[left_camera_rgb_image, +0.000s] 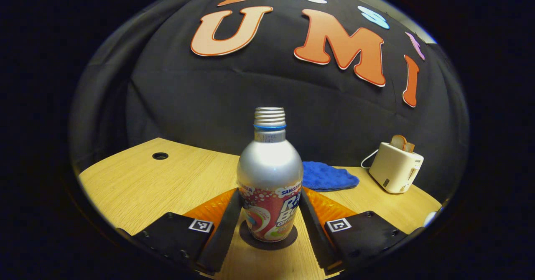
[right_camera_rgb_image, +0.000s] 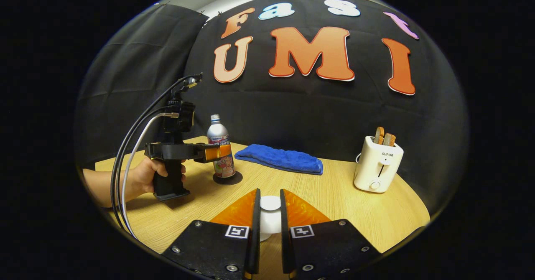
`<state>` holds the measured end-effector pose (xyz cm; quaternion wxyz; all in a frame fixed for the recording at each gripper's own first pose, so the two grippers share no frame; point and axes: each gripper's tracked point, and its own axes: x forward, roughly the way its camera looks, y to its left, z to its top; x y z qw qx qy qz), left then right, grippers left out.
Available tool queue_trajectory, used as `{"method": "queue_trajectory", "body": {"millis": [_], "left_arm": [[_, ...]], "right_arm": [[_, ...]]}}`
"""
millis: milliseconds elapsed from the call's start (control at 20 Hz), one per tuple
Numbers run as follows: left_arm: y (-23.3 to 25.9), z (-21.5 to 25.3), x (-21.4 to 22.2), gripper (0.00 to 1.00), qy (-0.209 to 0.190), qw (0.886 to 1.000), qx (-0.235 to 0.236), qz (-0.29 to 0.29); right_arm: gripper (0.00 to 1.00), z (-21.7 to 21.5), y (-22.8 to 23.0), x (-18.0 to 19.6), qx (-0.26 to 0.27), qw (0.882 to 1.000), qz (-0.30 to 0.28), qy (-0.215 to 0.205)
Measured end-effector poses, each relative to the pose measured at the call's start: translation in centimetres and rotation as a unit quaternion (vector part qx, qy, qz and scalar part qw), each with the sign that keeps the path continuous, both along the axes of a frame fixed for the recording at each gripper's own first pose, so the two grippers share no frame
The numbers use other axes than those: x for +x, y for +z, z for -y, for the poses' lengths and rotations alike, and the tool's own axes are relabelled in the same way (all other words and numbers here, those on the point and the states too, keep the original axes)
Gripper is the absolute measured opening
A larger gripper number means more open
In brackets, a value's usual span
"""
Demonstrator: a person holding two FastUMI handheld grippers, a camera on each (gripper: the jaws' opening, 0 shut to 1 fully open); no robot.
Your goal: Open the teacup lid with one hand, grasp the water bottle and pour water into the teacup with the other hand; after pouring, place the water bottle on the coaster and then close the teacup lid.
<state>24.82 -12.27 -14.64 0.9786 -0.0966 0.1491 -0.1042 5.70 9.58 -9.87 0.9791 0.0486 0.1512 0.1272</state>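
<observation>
The water bottle (left_camera_rgb_image: 269,179), silver with a red label and no cap, stands upright on the dark round coaster (left_camera_rgb_image: 288,240). My left gripper (left_camera_rgb_image: 269,196) holds it at label height, both fingers pressing its sides. In the right gripper view the same bottle (right_camera_rgb_image: 219,140) and coaster (right_camera_rgb_image: 234,178) sit at the left, with the left gripper (right_camera_rgb_image: 223,151) around the bottle and a hand on its handle. My right gripper (right_camera_rgb_image: 269,207) is shut on the white teacup lid (right_camera_rgb_image: 270,203). The white teacup (right_camera_rgb_image: 270,226) shows between the fingers below it; whether the lid rests on the cup is hidden.
A blue cloth (right_camera_rgb_image: 279,158) lies at the back of the wooden table (right_camera_rgb_image: 334,196). A white toaster (right_camera_rgb_image: 377,164) holding bread slices stands at the right. Black cables (right_camera_rgb_image: 133,138) run from the left gripper. A round hole (left_camera_rgb_image: 160,156) marks the table's far left.
</observation>
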Motion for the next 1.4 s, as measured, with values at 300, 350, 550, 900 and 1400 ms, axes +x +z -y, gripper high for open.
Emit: {"method": "queue_trajectory", "body": {"millis": [300,350,550,900,1400], "left_arm": [[-0.8,0.9,0.3,0.84,-0.016,1.0,0.018,-0.005],[-0.9,1.2,0.1,0.86,-0.023,0.999,0.025,-0.005],[-1.1,1.3,-0.6,0.92,-0.031,0.998,0.058,-0.001],[-0.2,1.3,-3.7,0.99,-0.04,0.995,0.089,0.019],[4.0,0.2,-9.3,0.99,-0.032,0.996,0.05,0.064]], "right_arm": [[0.22,-1.1,-1.0,0.1,0.001,1.0,-0.01,0.012],[0.22,-1.3,-1.1,0.2,0.002,1.0,-0.01,0.013],[0.22,-2.1,-1.7,0.4,0.005,1.0,-0.012,0.019],[0.22,-3.2,-3.2,1.0,0.005,1.0,-0.018,0.023],[0.22,-4.2,-4.5,1.4,0.015,1.0,-0.004,0.017]]}}
